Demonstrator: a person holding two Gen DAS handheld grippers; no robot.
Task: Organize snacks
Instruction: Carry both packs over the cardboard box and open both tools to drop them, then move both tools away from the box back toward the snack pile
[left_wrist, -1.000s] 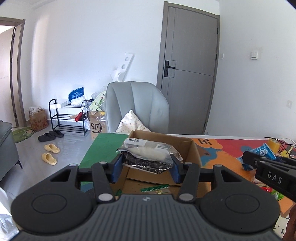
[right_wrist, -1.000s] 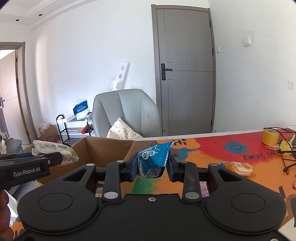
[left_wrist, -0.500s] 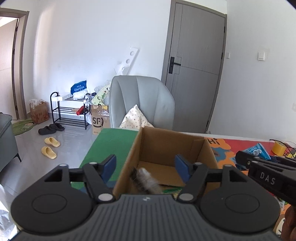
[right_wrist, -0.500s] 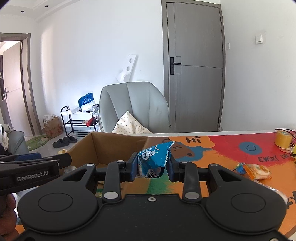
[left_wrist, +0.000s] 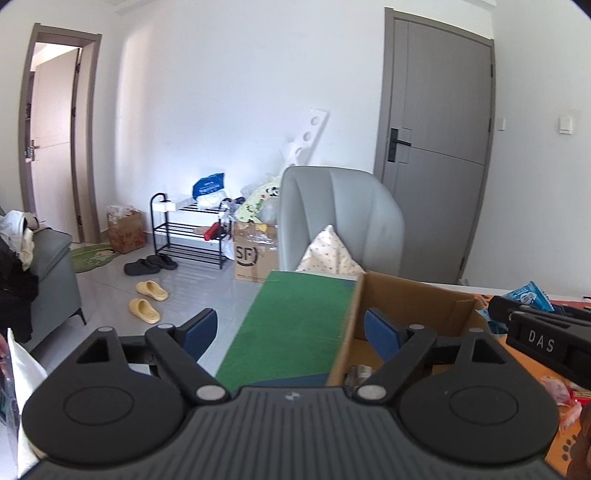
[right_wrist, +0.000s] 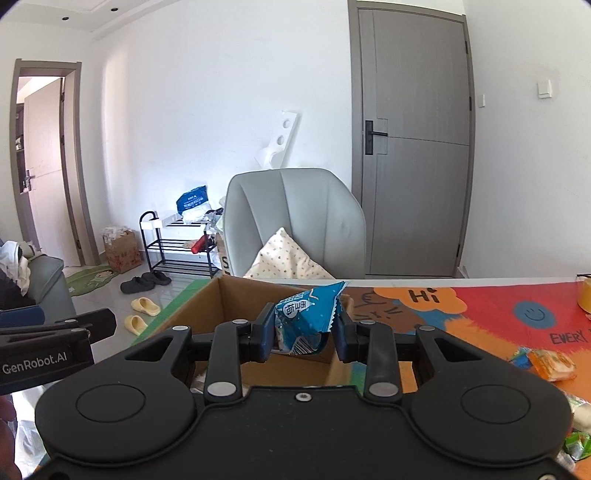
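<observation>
An open cardboard box stands on the table; it also shows in the right wrist view. My left gripper is open and empty, over the box's left wall and the green mat. My right gripper is shut on a blue snack packet and holds it above the box's opening. The same packet peeks over the right gripper's body in the left wrist view. A silver-wrapped snack lies in the box bottom, mostly hidden.
A grey chair with a cushion stands behind the table. The table carries a green mat and a colourful mat. Loose snack packets lie at the right. A shoe rack stands on the floor at left.
My left gripper opened and dropped the silver-wrapped snack into the box, then moved left. My right gripper carried the blue packet left, over the box.
</observation>
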